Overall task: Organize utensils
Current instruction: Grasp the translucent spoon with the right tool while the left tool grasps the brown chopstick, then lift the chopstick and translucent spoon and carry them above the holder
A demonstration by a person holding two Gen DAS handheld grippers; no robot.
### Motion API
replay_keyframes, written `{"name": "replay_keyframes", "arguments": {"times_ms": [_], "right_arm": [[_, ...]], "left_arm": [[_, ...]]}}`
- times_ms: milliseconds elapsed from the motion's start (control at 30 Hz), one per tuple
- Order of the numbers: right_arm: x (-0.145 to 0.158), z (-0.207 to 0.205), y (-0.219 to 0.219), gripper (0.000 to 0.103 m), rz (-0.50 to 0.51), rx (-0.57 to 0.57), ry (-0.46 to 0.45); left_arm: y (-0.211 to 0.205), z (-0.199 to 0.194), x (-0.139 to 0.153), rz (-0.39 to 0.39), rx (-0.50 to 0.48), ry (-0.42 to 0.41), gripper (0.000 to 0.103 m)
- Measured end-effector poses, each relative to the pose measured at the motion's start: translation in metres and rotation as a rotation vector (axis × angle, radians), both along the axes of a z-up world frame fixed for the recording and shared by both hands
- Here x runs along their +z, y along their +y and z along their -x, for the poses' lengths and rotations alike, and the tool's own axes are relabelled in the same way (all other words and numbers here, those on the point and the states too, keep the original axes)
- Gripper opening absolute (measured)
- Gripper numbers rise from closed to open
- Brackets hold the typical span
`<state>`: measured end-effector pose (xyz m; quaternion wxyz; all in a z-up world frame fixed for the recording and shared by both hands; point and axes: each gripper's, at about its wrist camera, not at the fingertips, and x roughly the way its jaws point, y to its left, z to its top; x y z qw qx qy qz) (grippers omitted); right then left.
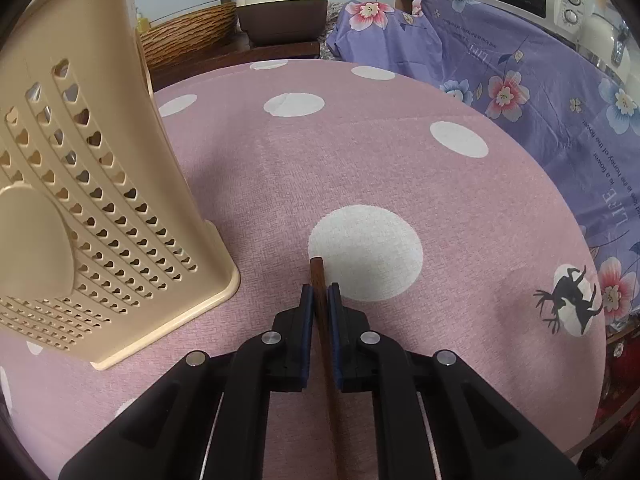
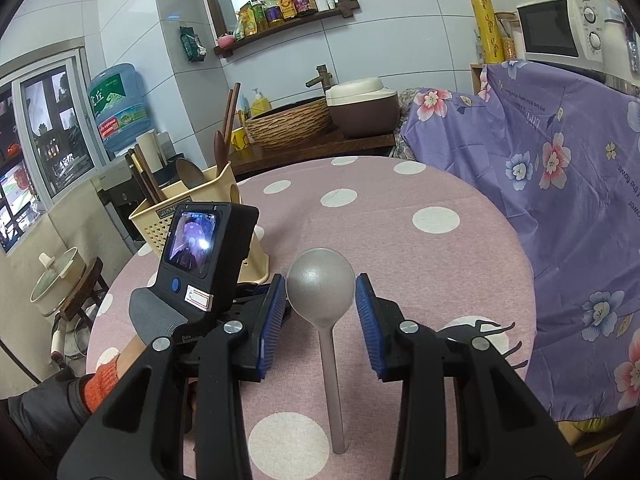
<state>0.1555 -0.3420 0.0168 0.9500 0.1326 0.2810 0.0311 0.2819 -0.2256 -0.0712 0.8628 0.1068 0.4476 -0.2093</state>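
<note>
**Wooden stick clamped, grey spoon waits between open jaws**

Nearest the lens in the left wrist view, the left gripper [image 1: 320, 294] has its blue-padded jaws pressed together on a slim dark-brown wooden stick [image 1: 319, 280], whose squared tip pokes out just beyond the pads over the pink, white-dotted tablecloth [image 1: 360, 152]. To the left of it stands a cream plastic utensil holder pierced with heart-shaped holes [image 1: 100, 184], near the gripper but apart from it.

In the right wrist view, a gloved hand [image 2: 154, 316] at the left carries the left gripper's black body, its small screen lit, in front of the same cream holder [image 2: 192, 204], from which several dark wooden utensils [image 2: 150, 178] rise. Right of that, the right gripper [image 2: 321, 300] holds its jaws partly open on either side of the round bowl of a matte grey plastic spoon [image 2: 320, 290]; the pads stand clear of the bowl. The spoon lies flat on the cloth, handle running toward the camera. A lilac floral cloth [image 2: 560, 184] drapes the far right.
</note>
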Motion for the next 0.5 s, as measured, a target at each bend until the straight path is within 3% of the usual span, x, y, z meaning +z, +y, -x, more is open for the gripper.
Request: {"name": "replay_keyframes", "arguments": {"times_ms": [233,500], "right_arm": [[0.0,0.0,-0.001,0.037,-0.001,-0.001,0.0],[-0.002,-0.001,-0.002,0.037,-0.024,-0.005,0.006]], "left_arm": [[0.011,0.011,0.021,0.081,0.0,-0.029,0.008],[0.073,0.06,0.096,0.284,0.019,-0.162,0.008]]}}
